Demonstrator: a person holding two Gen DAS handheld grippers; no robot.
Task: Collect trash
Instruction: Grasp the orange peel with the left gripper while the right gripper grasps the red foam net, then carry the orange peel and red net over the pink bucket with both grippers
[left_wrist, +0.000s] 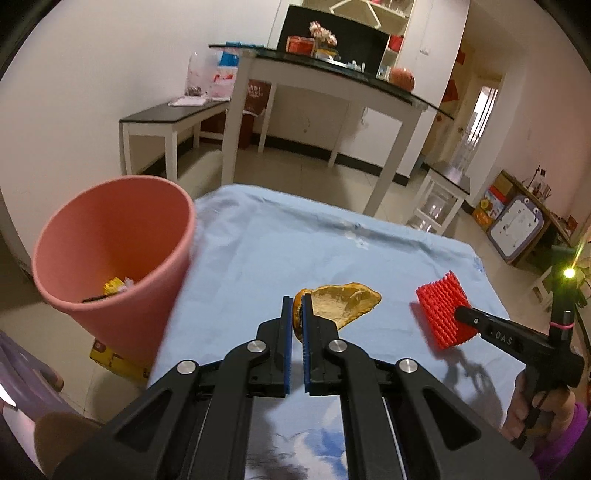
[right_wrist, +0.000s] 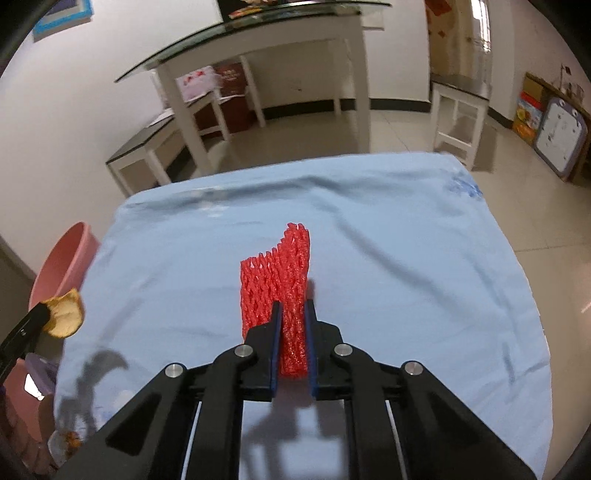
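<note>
Both grippers are clamped down right now. The left gripper (left_wrist: 297, 301) is angled downward with its blue pads (left_wrist: 286, 339) pinched tight on a piece of peel (left_wrist: 341, 304), only a thin slit between them. The right gripper (right_wrist: 293, 314) tilts down too, jaws squeezed onto a red foam net (right_wrist: 280, 273). From the left camera you can see a hand (left_wrist: 543, 410) wrapped round the right gripper's handle, purple sleeve at the wrist.

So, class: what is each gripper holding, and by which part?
Left gripper pinches the orange peel by its left edge. Right gripper clamps the red foam net at its near right end.
</note>
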